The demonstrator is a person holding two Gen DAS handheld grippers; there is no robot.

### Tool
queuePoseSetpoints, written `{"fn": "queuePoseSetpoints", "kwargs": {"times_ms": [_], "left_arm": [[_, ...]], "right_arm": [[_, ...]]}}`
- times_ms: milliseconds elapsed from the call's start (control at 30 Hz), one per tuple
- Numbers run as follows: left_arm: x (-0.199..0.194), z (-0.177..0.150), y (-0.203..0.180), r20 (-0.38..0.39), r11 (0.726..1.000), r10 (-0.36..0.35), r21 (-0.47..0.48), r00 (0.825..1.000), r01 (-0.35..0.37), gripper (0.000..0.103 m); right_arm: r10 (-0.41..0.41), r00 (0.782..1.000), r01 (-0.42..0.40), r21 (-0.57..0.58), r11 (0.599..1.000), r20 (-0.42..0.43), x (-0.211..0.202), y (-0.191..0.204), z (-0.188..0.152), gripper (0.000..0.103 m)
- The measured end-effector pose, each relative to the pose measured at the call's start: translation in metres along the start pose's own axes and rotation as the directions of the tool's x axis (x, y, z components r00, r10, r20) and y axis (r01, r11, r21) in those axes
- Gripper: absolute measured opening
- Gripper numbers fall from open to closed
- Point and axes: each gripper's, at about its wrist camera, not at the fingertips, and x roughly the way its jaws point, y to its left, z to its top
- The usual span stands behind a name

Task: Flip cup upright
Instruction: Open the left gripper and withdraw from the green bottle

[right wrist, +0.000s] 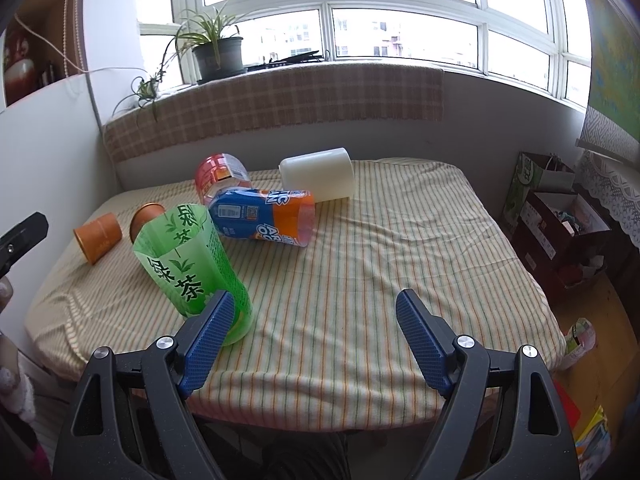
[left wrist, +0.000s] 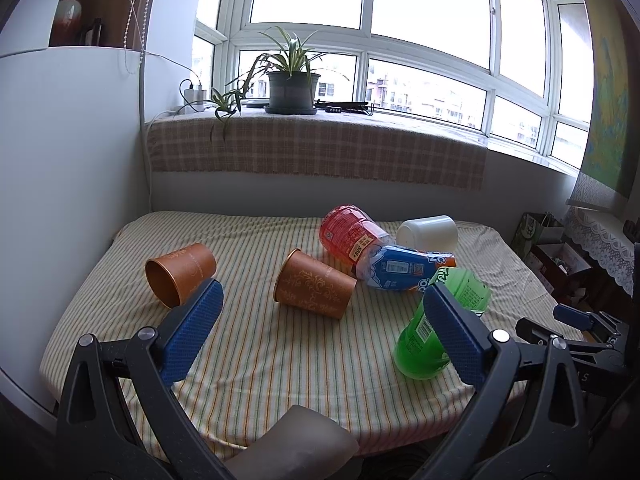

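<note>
Several cups lie on a striped tablecloth. Two orange cups lie on their sides, one at the left and one in the middle. A red cup, a blue-orange cup and a white cup lie on their sides behind. A green cup stands near the front; it also shows in the left wrist view. My left gripper is open above the cloth, in front of the middle orange cup. My right gripper is open and empty, just right of the green cup.
A window sill with a checked cloth and a potted plant runs behind the table. Boxes and bags stand on the floor to the right. A wall closes the left side.
</note>
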Motion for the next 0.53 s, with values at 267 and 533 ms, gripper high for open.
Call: {"fn": "queuePoseSetpoints", "kwargs": {"times_ms": [267,533], "left_arm": [[0.0005,-0.0016,0.0085,-0.007,1.000,0.009,-0.003,1.000,-0.009,0.102],[-0.0009,-0.0019,0.0100,0.011,1.000,0.025,0.011,1.000,-0.025,0.102]], "right_arm": [[0.004,1.000,-0.004,0.005,1.000,-0.014,0.0031,-0.0005,-0.0001,0.083],[0.008,1.000,-0.008,0.006,1.000,-0.025,0.0060,-0.0004,-0.0006,0.083]]}}
